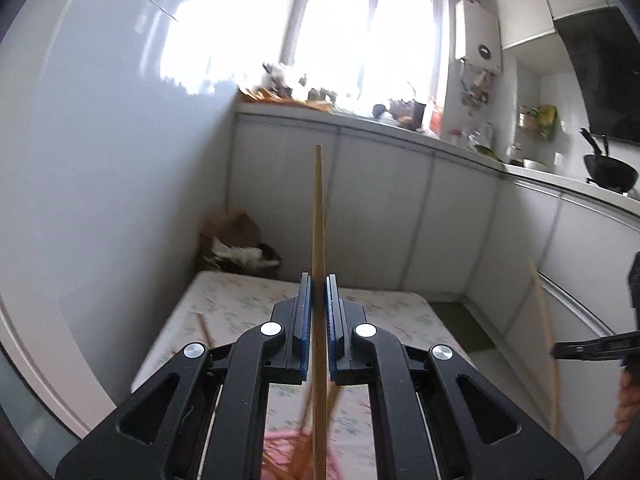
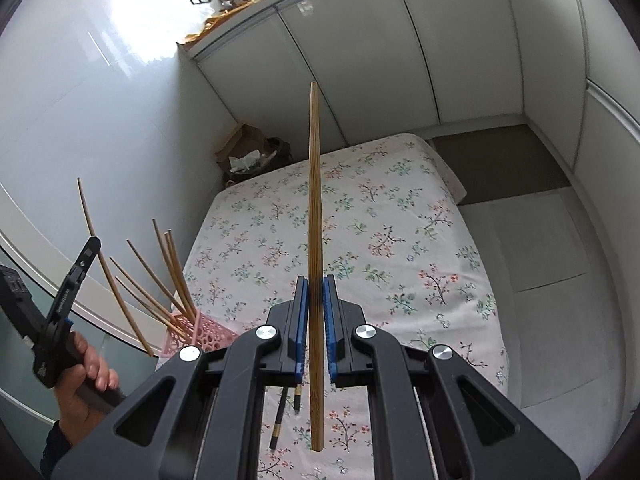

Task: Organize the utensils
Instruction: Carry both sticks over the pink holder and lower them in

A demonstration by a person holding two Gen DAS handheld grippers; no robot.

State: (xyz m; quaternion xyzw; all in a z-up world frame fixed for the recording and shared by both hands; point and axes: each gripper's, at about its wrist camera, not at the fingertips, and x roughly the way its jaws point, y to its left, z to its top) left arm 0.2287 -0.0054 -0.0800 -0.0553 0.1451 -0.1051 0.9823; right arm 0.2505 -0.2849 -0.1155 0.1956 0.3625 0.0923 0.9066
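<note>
While both of my hands were raised over the floral-cloth surface [image 2: 400, 216], my left hand-held gripper [image 1: 319, 292] was clamped on a wooden chopstick [image 1: 319, 216], which ran straight out between the blue pads toward twelve o'clock in the left wrist view. My right hand-held gripper [image 2: 316, 292] was likewise closed tight on another light wooden chopstick [image 2: 315, 184], pointing to twelve o'clock in its own view. At about eight o'clock in the right wrist view, a pink perforated basket [image 2: 208, 332] stood at the surface's edge with several chopsticks [image 2: 172, 272] fanning up out of it. Two dark chopsticks [image 2: 280, 416] lay on the cloth under the right gripper, near six o'clock. My left hand [image 2: 86, 376] showed at eight o'clock, gripping its handle.
</note>
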